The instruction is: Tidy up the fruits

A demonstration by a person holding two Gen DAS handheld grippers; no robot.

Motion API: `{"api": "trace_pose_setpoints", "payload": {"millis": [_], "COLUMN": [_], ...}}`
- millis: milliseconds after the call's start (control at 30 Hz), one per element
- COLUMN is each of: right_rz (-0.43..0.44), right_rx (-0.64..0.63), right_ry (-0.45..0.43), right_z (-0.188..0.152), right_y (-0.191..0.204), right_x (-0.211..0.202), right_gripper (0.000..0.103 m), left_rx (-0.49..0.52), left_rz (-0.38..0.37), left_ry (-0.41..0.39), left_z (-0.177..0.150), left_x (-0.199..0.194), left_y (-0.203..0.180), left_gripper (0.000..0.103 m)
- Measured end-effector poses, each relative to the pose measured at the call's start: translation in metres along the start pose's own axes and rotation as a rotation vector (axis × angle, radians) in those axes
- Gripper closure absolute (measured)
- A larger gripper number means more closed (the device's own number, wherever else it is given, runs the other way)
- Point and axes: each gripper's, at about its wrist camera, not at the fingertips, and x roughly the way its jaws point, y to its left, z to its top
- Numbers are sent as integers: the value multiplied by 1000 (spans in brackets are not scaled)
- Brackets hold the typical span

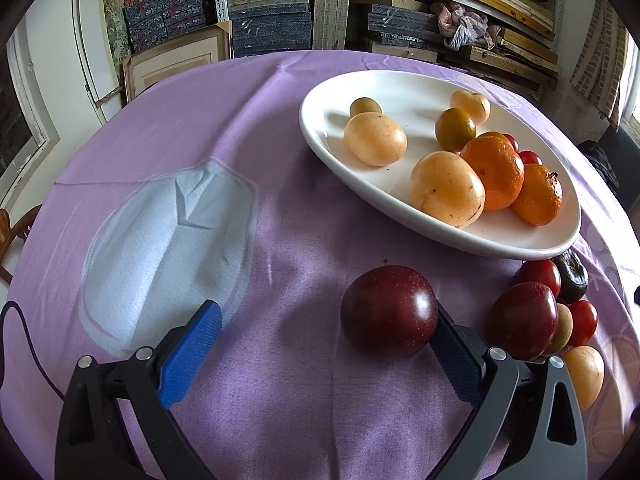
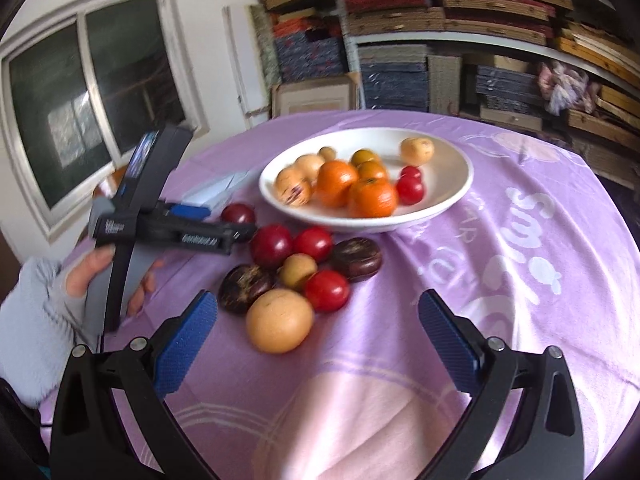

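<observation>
A white oval plate (image 1: 320, 140) (image 2: 460, 184) holds mandarins (image 1: 496, 172), pale yellow fruits (image 1: 376, 138), small green ones and cherry tomatoes. In the left wrist view a dark red plum (image 1: 388, 312) lies on the purple cloth between the wide-apart fingers of my left gripper (image 1: 326, 310), close against the right-hand finger (image 1: 456, 360). The other pad stands well clear of it. My right gripper (image 2: 318, 300) is open over a loose pile of fruit: a big yellow one (image 2: 280, 320), red tomatoes (image 2: 326, 290) and dark brown ones (image 2: 244, 288). Nothing is held.
In the right wrist view, a hand in a grey sleeve (image 2: 32, 320) holds the left gripper (image 2: 172, 232) at the left. More loose fruit (image 1: 524, 316) lies just right of the plum, below the plate. Shelves of stacked boxes stand behind the round table (image 1: 200, 120).
</observation>
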Motion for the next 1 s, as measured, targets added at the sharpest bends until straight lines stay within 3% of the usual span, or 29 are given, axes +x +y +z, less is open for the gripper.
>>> {"api": "trace_pose_setpoints", "payload": {"millis": [233,400,467,533,733,867,1000], "right_rz": [71,-14,-45,-42,-62,-79,-72], "right_rx": [-69,-68,-61,-40,-56,-141,-141], "right_ry": [92,140,136,145,154,148,153], "right_z": [-1,5,6,6,7,3,3], "right_y": [24,20,17,13,14,28,26], "right_x": [20,40,42,44,48,48,49], "right_gripper": [4,4,8,26,28,37,42], "left_rx": [-3,-4,-4,-4,-4,-4,-4], "left_rz": [1,1,1,1,1,1,1], "left_ry": [0,0,0,0,0,0,0], "left_z": [-1,-1,-1,-1,-1,-1,-1], "left_x": [0,0,0,0,0,0,0], "left_y": [1,1,1,1,1,1,1], "left_gripper": [3,3,3,3,3,3,3]}}
